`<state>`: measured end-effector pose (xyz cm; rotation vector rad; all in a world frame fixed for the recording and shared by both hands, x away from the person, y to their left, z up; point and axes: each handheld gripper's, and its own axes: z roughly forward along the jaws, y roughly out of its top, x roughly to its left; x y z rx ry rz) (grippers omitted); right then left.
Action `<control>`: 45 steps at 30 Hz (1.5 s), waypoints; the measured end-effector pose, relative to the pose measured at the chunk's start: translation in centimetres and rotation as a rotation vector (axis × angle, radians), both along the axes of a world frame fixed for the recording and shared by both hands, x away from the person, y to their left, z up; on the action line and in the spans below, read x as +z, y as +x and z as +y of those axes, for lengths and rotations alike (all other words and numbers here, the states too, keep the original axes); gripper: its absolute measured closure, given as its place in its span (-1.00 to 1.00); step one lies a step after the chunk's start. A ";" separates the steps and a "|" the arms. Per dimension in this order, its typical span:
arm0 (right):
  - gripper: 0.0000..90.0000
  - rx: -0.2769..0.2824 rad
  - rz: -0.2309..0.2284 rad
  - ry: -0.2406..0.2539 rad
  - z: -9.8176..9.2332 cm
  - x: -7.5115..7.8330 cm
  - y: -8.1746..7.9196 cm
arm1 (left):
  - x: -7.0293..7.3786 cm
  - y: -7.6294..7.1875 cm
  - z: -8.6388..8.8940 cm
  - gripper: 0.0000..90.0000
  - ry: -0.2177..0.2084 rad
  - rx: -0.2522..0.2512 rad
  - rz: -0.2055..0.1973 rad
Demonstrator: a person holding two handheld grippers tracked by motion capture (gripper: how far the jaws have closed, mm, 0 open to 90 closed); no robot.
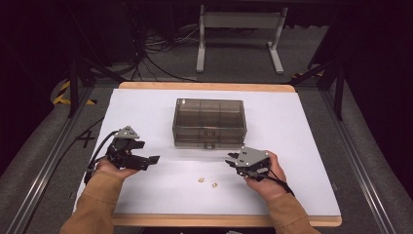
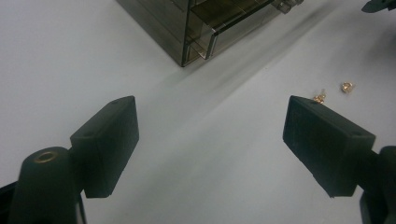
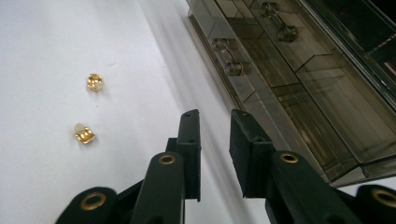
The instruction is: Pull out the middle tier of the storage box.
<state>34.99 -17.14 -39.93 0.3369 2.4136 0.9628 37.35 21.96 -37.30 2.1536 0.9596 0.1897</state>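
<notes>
A smoky clear plastic box (image 1: pixel 209 122) with inner dividers stands shut in the middle of the white sheet. Two small gold pieces (image 1: pixel 200 180) (image 1: pixel 215 185) lie in front of it, between my hands. My left gripper (image 1: pixel 148 152) hovers at the left, pointing right, with its jaws wide apart and nothing between them (image 2: pixel 210 107); the gold pieces (image 2: pixel 319 98) (image 2: pixel 346 87) lie beyond its right jaw. My right gripper (image 1: pixel 230 159) sits near the box's front right, its jaws (image 3: pixel 214 116) a narrow gap apart and empty. The gold pieces (image 3: pixel 95 82) (image 3: pixel 84 133) lie to its left, the box (image 3: pixel 303 79) to its right.
The white sheet (image 1: pixel 292 146) covers a wooden table. Two latches (image 3: pixel 233 67) (image 3: pixel 285 32) sit on the box's front. Behind the table are a white frame's legs (image 1: pixel 238 44) and cables on the floor. Metal rails run along both sides.
</notes>
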 end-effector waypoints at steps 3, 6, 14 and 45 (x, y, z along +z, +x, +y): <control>0.66 0.019 0.033 0.019 -0.3 0.2 0.2 | 0.0 0.0 0.0 -0.58 -0.001 -0.001 -0.003; 0.66 0.029 0.047 0.028 -0.4 0.4 0.3 | 0.0 -0.1 0.1 -0.58 -0.003 0.003 -0.003; 0.65 0.045 0.094 0.055 -1.0 0.8 0.7 | 0.0 -0.1 0.1 -0.59 0.005 -0.004 0.002; 0.62 0.105 0.210 -0.017 -1.1 4.2 3.3 | -0.1 -0.4 0.4 -0.59 0.003 0.008 0.007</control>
